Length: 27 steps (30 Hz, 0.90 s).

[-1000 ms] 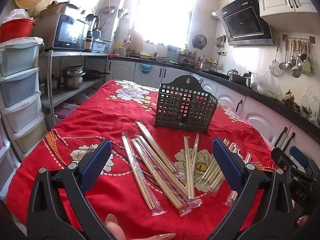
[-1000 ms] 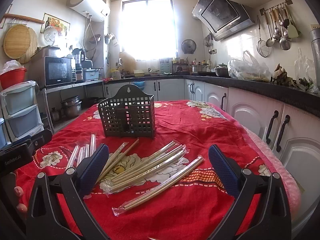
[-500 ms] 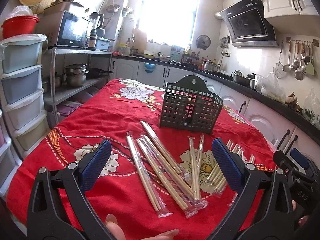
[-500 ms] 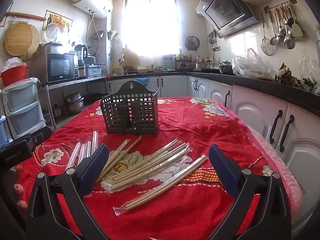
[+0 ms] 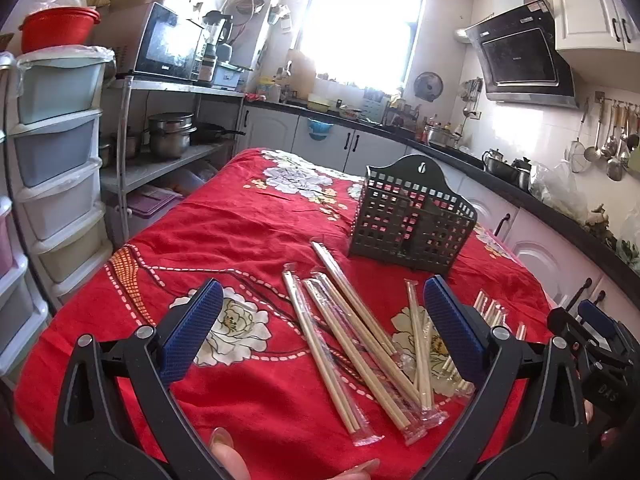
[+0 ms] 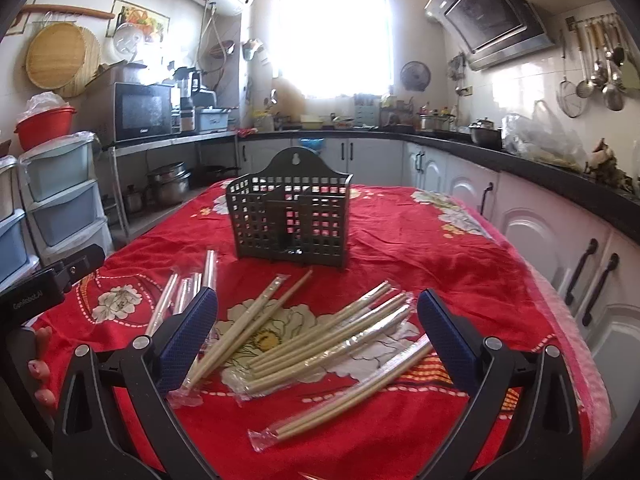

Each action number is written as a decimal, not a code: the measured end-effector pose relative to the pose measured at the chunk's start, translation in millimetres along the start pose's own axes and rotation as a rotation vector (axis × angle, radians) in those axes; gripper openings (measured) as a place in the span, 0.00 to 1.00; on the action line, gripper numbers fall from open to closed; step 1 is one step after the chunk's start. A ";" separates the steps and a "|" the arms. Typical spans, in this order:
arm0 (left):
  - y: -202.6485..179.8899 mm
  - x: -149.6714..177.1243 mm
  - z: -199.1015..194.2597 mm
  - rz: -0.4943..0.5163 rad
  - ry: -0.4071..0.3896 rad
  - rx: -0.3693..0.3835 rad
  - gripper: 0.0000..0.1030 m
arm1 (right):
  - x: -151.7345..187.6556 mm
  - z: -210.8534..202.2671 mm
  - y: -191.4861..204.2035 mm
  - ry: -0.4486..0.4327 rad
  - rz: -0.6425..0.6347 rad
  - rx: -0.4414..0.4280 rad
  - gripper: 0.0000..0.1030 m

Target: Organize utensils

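Several pairs of wooden chopsticks in clear wrappers (image 5: pixel 352 344) (image 6: pixel 320 344) lie scattered on the red flowered tablecloth (image 5: pixel 240 232). Behind them stands a dark perforated utensil holder (image 5: pixel 412 224) (image 6: pixel 288 216), upright, nothing showing inside. My left gripper (image 5: pixel 322 332) hovers open above the left side of the pile, holding nothing. My right gripper (image 6: pixel 316 336) hovers open over the right side of the pile, also holding nothing. Shorter wrapped utensils (image 6: pixel 188 292) lie at the left in the right wrist view, partly behind a blue finger pad (image 6: pixel 188 340).
A stack of plastic drawers (image 5: pixel 56 168) and a metal shelf with pots (image 5: pixel 168 140) stand left of the table. Kitchen counter and white cabinets (image 6: pixel 540 216) run along the right. The other gripper (image 5: pixel 596 360) shows at the right edge of the left wrist view.
Both grippers have shifted slightly forward and the left view has swung left. The chopsticks and the holder have not moved. Both grippers stayed open.
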State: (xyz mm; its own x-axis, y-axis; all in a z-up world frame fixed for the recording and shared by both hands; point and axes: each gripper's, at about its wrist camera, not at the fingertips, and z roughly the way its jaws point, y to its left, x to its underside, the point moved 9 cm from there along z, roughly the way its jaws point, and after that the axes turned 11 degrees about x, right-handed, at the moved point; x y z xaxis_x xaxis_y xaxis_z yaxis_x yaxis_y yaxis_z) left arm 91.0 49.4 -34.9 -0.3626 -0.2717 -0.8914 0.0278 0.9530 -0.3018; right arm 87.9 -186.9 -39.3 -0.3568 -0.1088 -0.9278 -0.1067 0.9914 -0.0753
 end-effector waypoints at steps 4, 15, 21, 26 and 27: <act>7.5 -1.4 5.4 -0.023 0.017 0.011 0.90 | -3.0 9.1 9.2 0.026 -0.013 -0.034 0.94; 22.3 -24.8 23.1 -0.067 0.048 0.052 0.90 | -19.7 35.3 24.6 0.077 -0.030 -0.080 0.94; 23.9 -39.3 38.1 -0.073 0.066 0.058 0.90 | -34.6 51.4 29.8 0.089 -0.041 -0.081 0.94; 21.0 -47.9 57.6 -0.053 0.109 0.048 0.90 | -42.7 67.8 30.2 0.113 -0.040 -0.070 0.94; 20.6 -49.2 62.2 -0.046 0.119 0.044 0.90 | -43.4 71.5 29.7 0.120 -0.038 -0.064 0.94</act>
State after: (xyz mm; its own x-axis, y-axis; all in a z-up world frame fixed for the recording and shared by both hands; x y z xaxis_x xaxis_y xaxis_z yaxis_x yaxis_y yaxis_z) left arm 167.4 74.1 -18.2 -0.4723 -0.2947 -0.8307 0.0481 0.9324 -0.3581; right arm 166.5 -147.6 -27.4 -0.4590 -0.1576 -0.8743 -0.1801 0.9802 -0.0822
